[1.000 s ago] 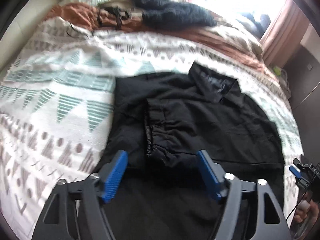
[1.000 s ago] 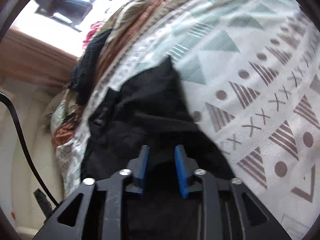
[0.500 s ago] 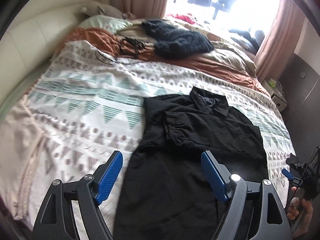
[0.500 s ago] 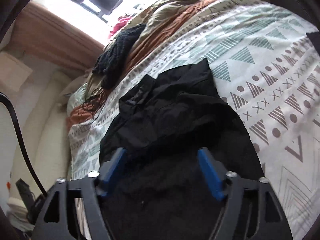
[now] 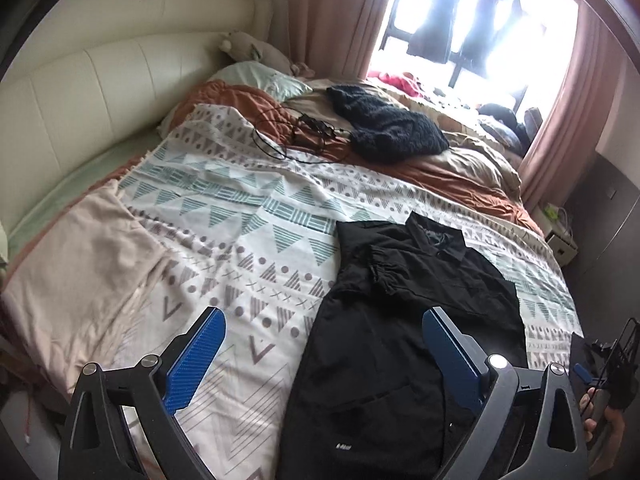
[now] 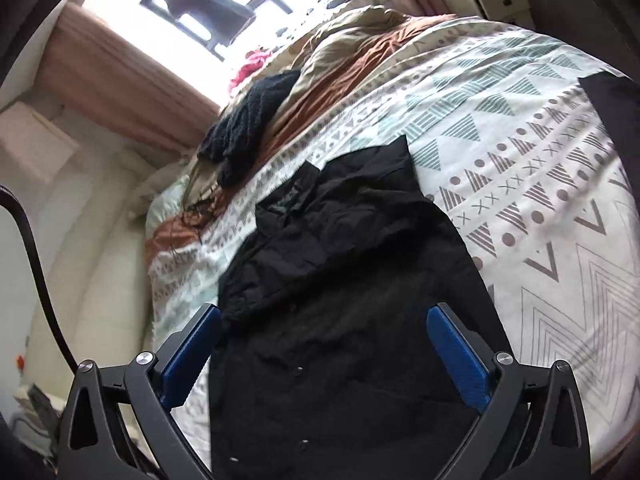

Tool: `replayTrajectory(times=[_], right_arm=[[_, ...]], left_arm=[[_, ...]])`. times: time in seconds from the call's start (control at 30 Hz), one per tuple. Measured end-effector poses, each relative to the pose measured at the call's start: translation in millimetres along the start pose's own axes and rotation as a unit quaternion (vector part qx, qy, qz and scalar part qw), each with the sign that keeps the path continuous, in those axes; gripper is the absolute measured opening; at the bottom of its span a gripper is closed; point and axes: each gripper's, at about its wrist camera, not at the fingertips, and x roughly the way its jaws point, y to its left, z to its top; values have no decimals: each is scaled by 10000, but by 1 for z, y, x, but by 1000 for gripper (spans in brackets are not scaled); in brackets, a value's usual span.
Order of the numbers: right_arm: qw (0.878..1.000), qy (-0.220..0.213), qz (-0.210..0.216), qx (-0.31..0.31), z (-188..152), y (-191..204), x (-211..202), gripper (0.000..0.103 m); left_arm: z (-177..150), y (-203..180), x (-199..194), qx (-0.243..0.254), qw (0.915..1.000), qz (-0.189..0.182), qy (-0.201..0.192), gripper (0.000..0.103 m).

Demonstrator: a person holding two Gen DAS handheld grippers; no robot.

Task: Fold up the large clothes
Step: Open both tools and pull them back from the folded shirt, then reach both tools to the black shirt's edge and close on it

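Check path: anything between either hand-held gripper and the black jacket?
Nothing visible. The black jacket lies uncovered on the patterned bedspread, and both the left hand-held gripper and right hand-held gripper hover open above it.

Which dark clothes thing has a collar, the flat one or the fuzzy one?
The flat black jacket near the bed's foot has the collar. The fuzzy dark knit lies bunched by the window.

Window: at your 1 o'clock, blown out with daylight, dark garments hanging against it.
Curtains: pinkish-brown, framing the window on both sides.
Headboard: cream, padded, curving along your 10 o'clock.
Bed: fills your view, under a white geometric-print cover.
Nightstand: pale, at 3 o'clock beside a dark wall.
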Motion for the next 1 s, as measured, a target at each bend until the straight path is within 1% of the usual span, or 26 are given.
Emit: replayTrajectory(times=[0.13, 0.2, 0.33, 0.43, 0.57, 0.63, 0.7, 0.87, 1.0], right_arm=[[9998, -166, -68, 29, -15, 5, -19, 103], [9998, -202, 26, 15, -27, 6, -31, 103], [9991, -387, 25, -152, -44, 4, -54, 103], [9986, -491, 13, -176, -58, -5, -74, 103], [9974, -679, -66, -251, -81, -15, -104, 103], [9967, -773, -82, -216, -97, -23, -120, 103], [9965, -821, -5, -125, -110, -32, -133, 103], [9953, -967, -1, -58, -145, -47, -157, 103], [9960, -890, 10, -7, -171, -68, -166, 103]], left_arm=[[-9, 12, -28, 75, 9999, 1, -115, 99], [-15, 17, -41, 81, 9998, -29, -168, 99], [-32, 29, -65, 81, 9995, -179, -244, 99], [-48, 37, -82, 87, 9993, -245, -255, 99], [-70, 48, -101, 54, 9986, -434, -312, 99], [-81, 53, -106, 66, 9983, -480, -330, 99], [-92, 57, -109, 39, 9981, -525, -305, 99], [-122, 68, -111, -64, 9963, -833, -205, 99], [-149, 72, -105, -32, 9957, -918, -87, 99]])
